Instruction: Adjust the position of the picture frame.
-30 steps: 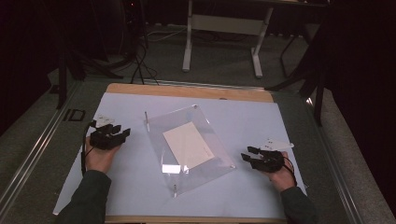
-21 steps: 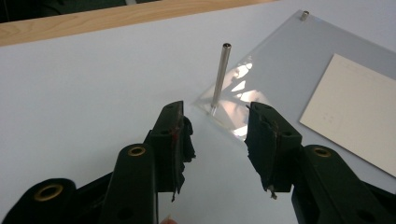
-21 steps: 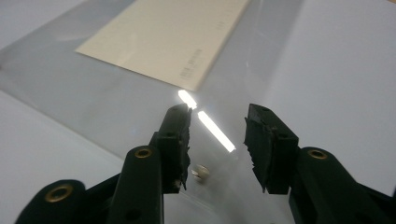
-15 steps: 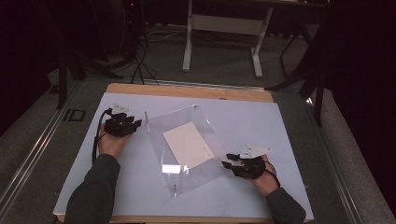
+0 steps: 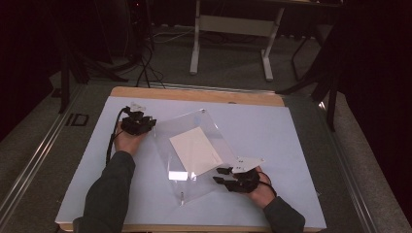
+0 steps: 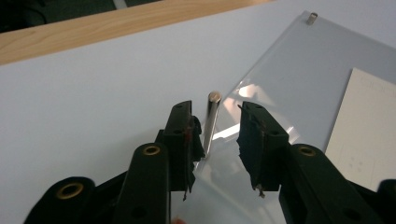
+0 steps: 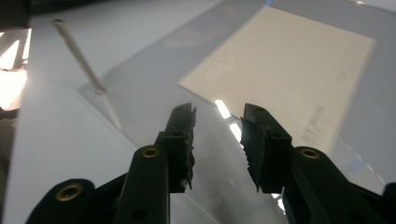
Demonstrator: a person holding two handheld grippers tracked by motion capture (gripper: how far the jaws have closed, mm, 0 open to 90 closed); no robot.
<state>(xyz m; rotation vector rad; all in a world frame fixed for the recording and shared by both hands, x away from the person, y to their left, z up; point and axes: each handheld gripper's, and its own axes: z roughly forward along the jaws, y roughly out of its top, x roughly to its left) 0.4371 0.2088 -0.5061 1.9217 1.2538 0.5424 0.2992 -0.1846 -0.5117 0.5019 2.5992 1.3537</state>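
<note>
While the clear acrylic sheet (image 5: pixel 189 155) lay tilted mid-table over a white paper (image 5: pixel 194 149), the left gripper (image 6: pixel 215 135), jaws closing, straddled its corner post (image 6: pixel 211 122) without pinching; the right gripper (image 7: pixel 217 140), also narrowing, hovered spread over the opposite edge.

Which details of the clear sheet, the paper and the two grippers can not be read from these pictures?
- Print on the white paper: too faint and small in the right gripper view.
- Whether the left gripper touches the metal pin: its jaws have been closing around it, contact unclear.
- Whether the right gripper touches the clear sheet: hidden behind its jaws.
- The sheet's near corner: cut off by the bottom edge, left gripper view.
</note>
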